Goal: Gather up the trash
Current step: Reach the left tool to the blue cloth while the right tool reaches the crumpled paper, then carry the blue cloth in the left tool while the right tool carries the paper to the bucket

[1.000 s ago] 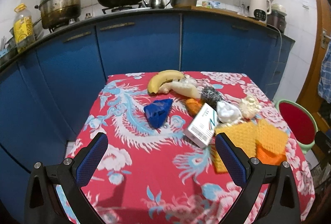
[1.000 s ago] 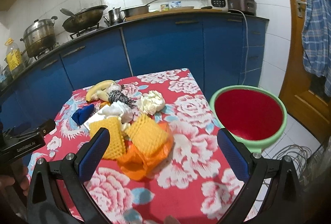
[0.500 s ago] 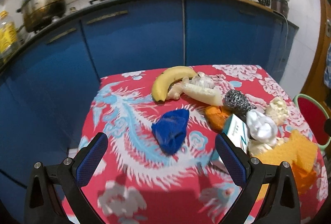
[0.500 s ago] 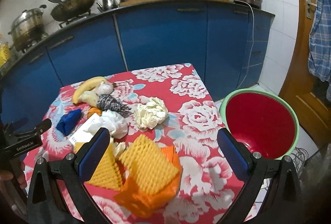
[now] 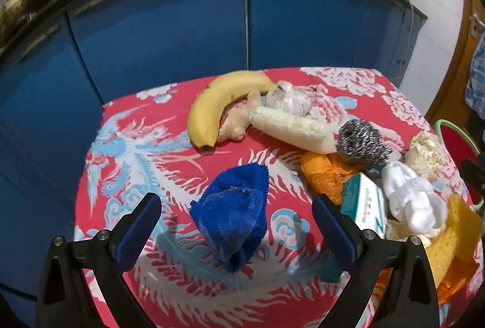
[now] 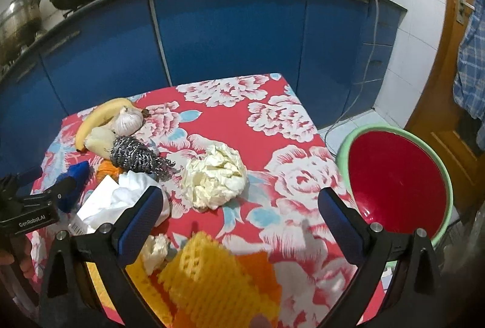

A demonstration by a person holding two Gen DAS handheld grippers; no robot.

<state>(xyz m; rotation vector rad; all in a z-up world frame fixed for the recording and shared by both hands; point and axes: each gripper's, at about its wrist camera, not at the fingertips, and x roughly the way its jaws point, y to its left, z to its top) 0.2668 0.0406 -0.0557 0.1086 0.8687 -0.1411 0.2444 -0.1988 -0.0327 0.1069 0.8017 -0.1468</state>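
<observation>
- My left gripper point(image 5: 233, 225) is spread wide, its fingers on either side of the crumpled blue cloth point(image 5: 233, 216) on the red floral tablecloth point(image 5: 169, 276).
- My right gripper point(image 6: 239, 219) is also wide and holds nothing, with the cream paper wad point(image 6: 213, 176) just ahead of it.
- The red basin point(image 6: 397, 179) sits beside the table, to the right.

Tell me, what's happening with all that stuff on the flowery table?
A person is holding a two-finger gripper in each hand to collect trash. The left gripper is open, with the crumpled blue cloth sitting between its fingers, not squeezed yet. The right gripper is open too, above the yellow foam net and pointing toward the crumpled cream paper ball. Nothing is picked up. The red basin beside the table looks empty.
</observation>
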